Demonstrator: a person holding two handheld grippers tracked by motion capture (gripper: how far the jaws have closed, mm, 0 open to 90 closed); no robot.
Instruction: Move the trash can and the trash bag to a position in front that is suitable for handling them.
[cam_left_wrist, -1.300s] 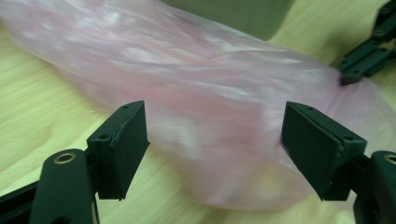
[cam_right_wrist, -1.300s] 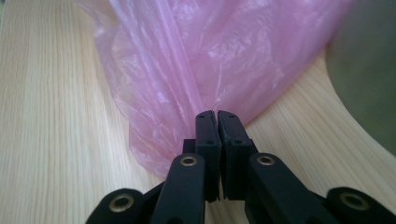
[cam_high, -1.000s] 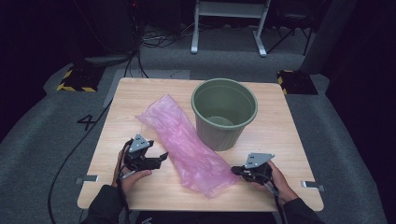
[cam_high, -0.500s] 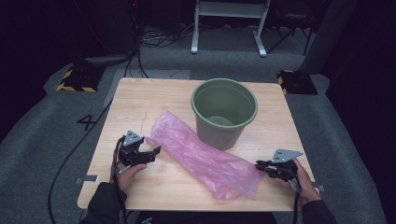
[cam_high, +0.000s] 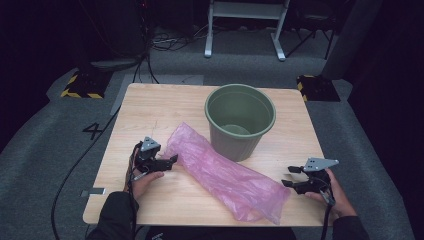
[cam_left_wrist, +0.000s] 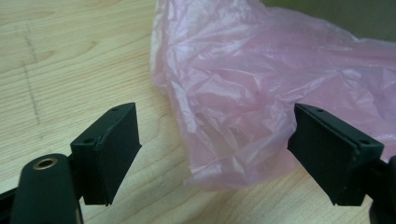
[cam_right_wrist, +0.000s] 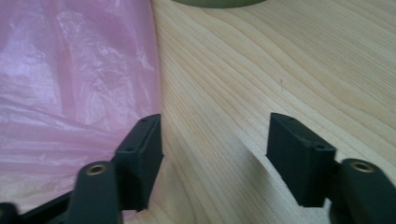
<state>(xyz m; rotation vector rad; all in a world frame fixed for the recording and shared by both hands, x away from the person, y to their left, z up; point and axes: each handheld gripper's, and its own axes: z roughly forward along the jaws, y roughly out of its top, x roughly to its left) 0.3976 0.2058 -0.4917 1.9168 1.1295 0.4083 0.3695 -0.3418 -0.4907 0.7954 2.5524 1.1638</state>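
On the wooden worktop (cam_high: 150, 107) a pink plastic bag (cam_high: 225, 175) lies flat, its long axis running from near the left tongs (cam_high: 171, 160) diagonally toward the front right corner, passing just in front of the green bucket (cam_high: 240, 120). The left tongs stand spread, the bag's end between them, not pinched. The right tongs (cam_high: 291, 176), whose jaws have just been opening, stand spread beside the bag's other end over bare wood near the right edge.

Dim lab/studio: grey floor (cam_high: 45, 150) w/ hazard-striped feet (cam_high: 80, 86) (cables (cam_high: 165, 42) too), numbered wooden table (cam_high: 165, 107).
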